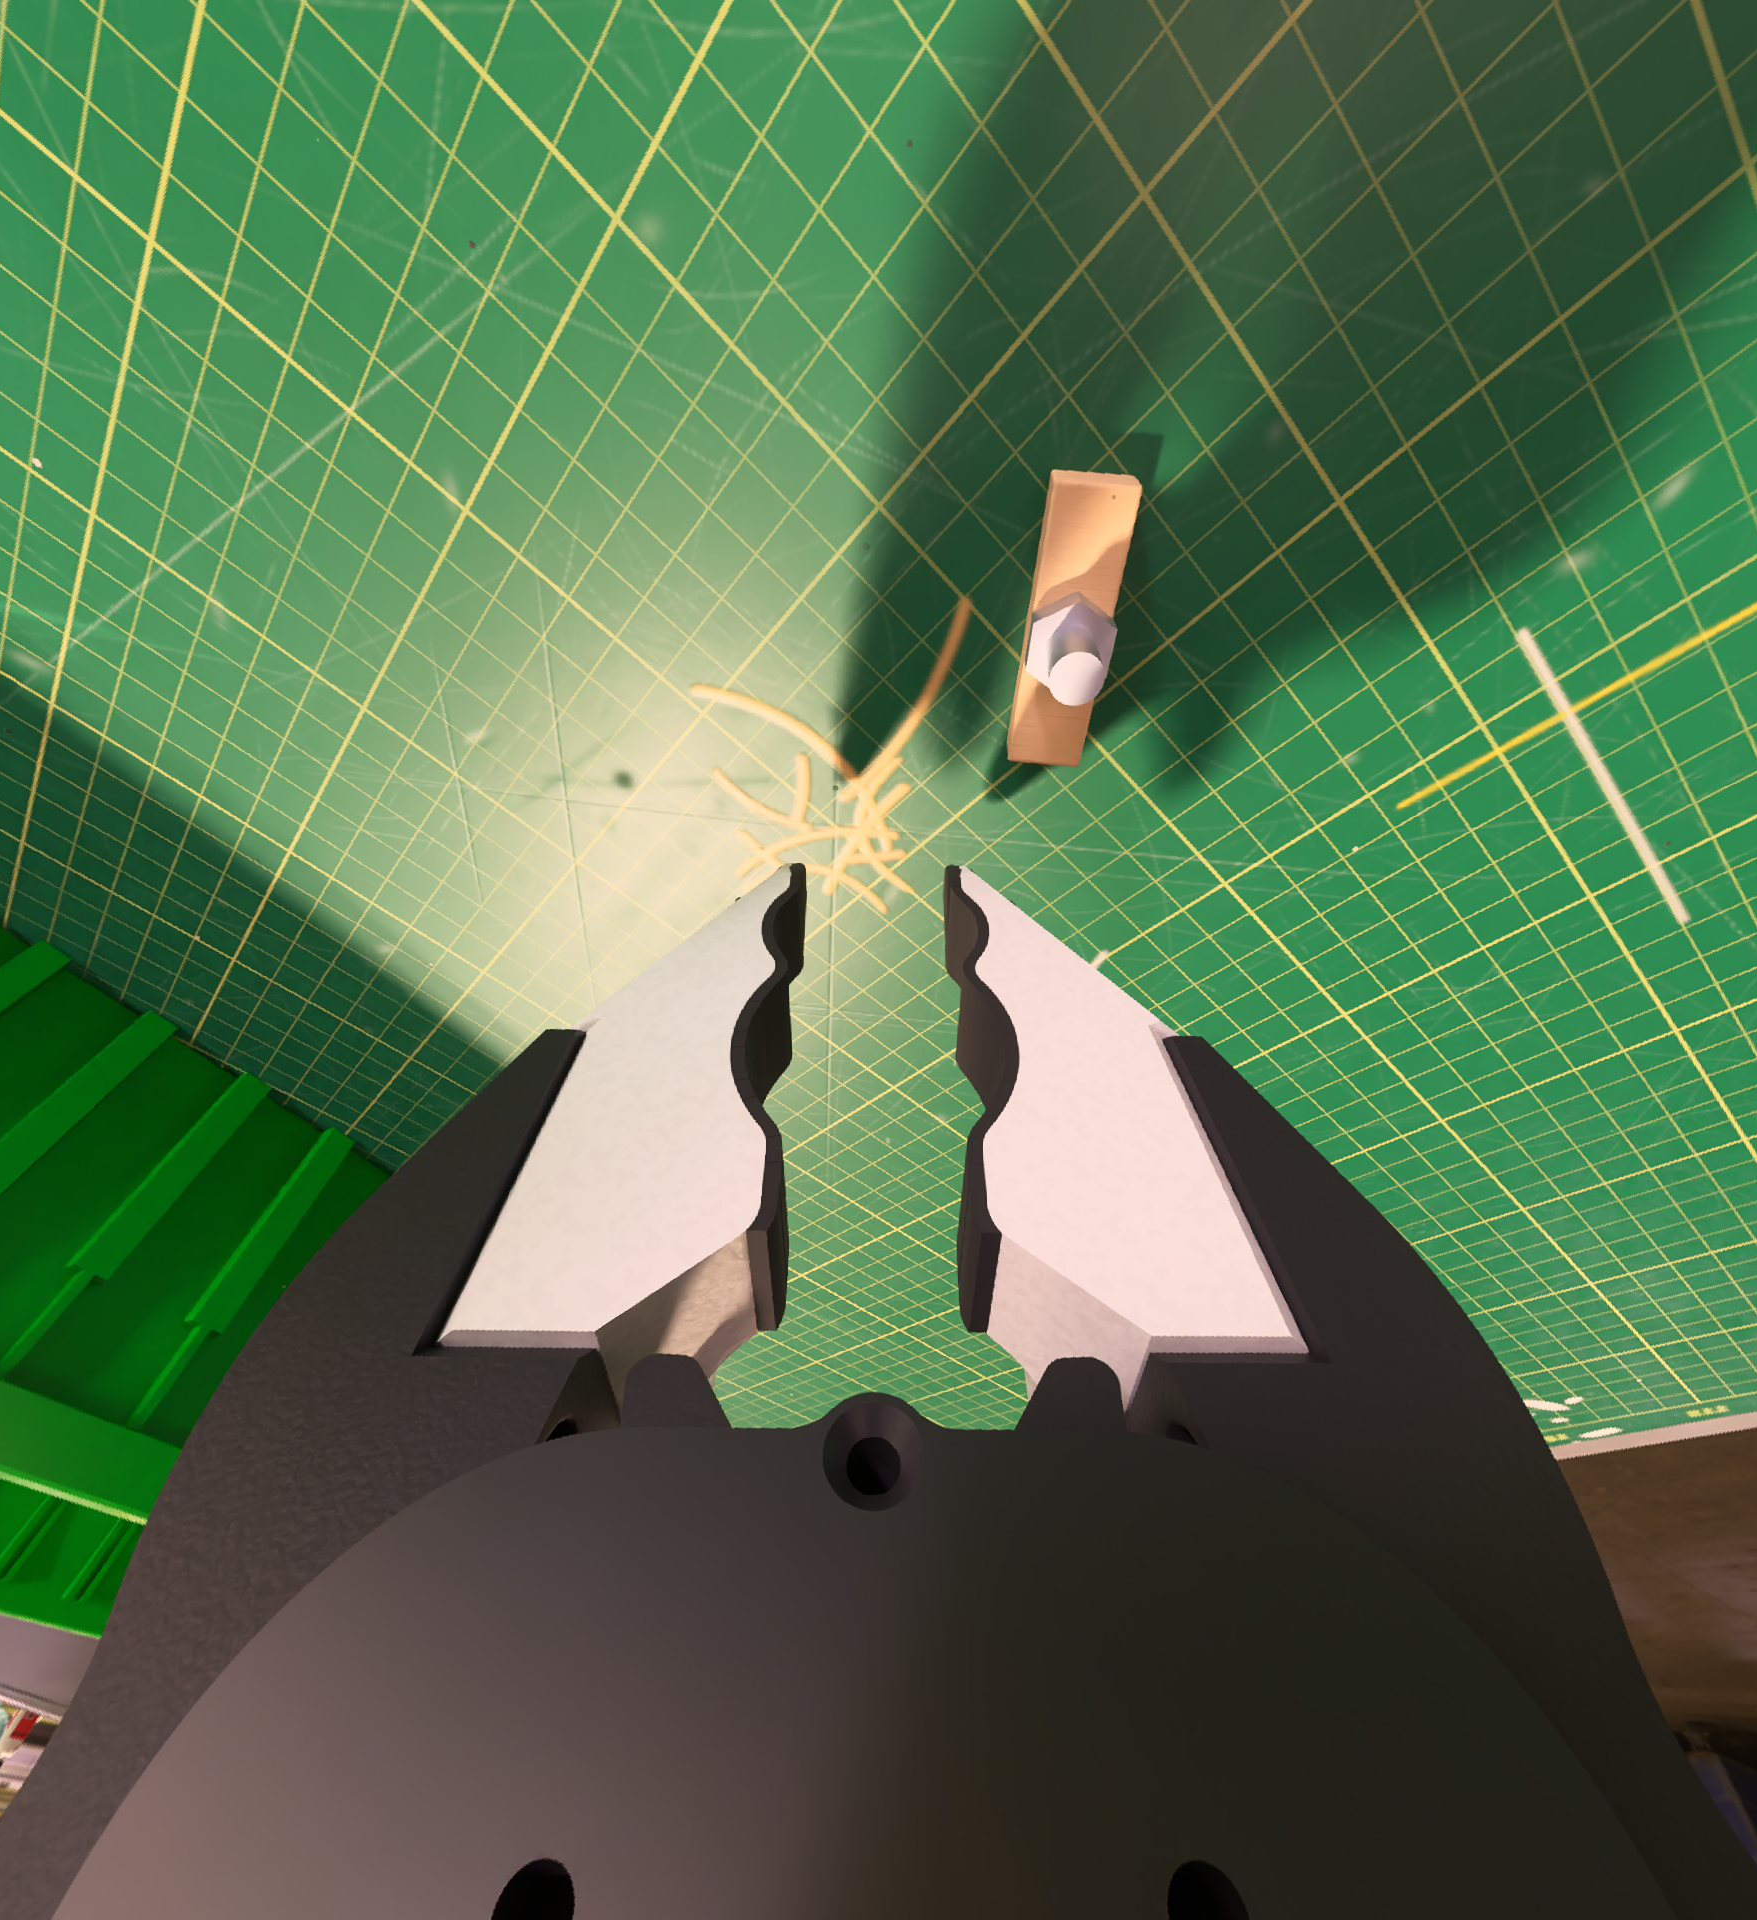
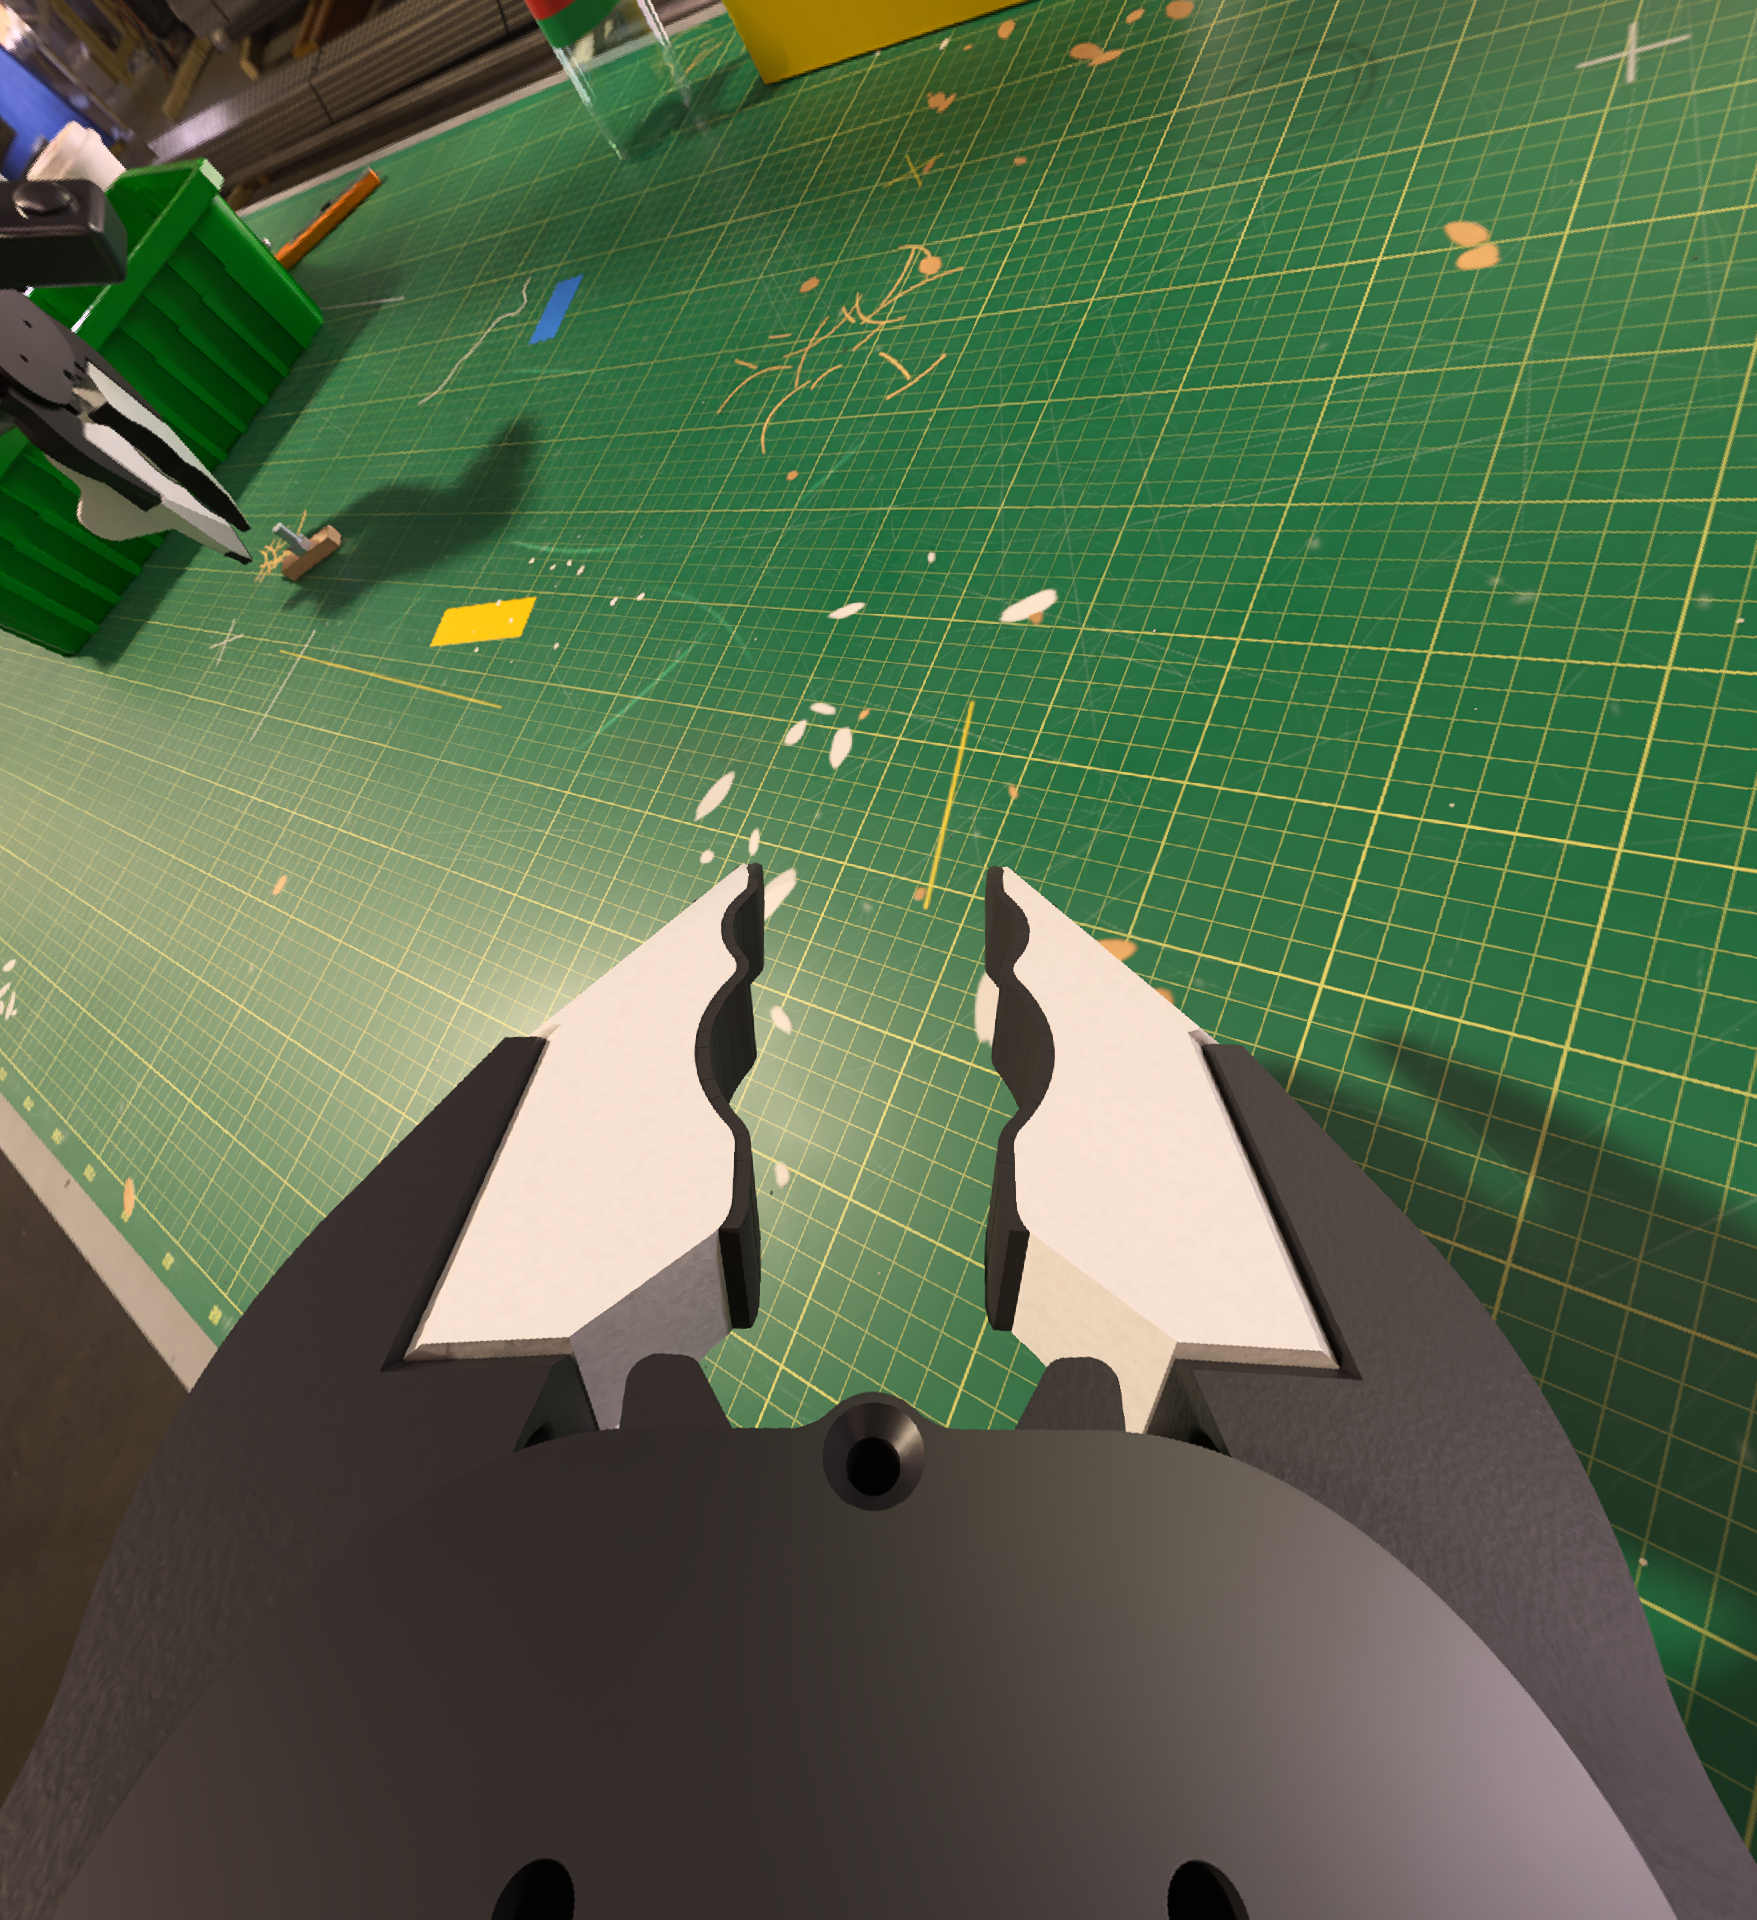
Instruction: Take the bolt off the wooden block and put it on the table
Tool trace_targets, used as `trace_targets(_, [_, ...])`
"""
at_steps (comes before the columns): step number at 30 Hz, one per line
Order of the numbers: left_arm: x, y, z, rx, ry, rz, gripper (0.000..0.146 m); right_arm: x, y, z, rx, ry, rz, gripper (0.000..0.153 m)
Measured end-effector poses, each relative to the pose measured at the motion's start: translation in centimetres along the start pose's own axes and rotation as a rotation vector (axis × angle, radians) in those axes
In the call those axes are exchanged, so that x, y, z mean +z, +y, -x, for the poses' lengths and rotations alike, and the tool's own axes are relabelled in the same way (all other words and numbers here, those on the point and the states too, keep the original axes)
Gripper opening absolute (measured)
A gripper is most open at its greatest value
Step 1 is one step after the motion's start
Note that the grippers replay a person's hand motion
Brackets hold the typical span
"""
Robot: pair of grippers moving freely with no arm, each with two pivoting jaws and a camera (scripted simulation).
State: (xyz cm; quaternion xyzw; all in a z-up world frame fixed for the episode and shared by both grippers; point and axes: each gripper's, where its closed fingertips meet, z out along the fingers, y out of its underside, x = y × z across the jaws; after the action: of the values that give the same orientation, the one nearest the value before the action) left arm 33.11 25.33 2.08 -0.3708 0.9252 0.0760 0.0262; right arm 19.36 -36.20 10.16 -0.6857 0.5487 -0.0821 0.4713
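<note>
Left wrist view shows me the green mat (image 1: 438, 416), then the wooden block (image 1: 1071, 623) with the bolt (image 1: 1069, 655) standing on it, so I should steer my left gripper (image 1: 874, 883), spread wide and empty like my right gripper (image 2: 874, 883), straight over the bolt.

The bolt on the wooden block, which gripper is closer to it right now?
Left. The left gripper hovers open just short of the bolt on the wooden block; the right gripper is open far across the table.
</note>
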Motion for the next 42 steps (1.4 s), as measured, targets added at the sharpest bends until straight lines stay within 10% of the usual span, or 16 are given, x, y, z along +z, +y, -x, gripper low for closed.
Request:
trace_targets(29, [-0.9,-3.9,-2.4,-0.002,0.102,-0.216,0.046,-1.2,-0.1,0.1,-0.004,0.009,-0.019,0.043])
trace_targets(42, [-0.5,-3.8,-3.0,0.036,0.097,-0.206,0.008,-1.0,0.1,0.1,-0.001,0.006,-0.020,0.043])
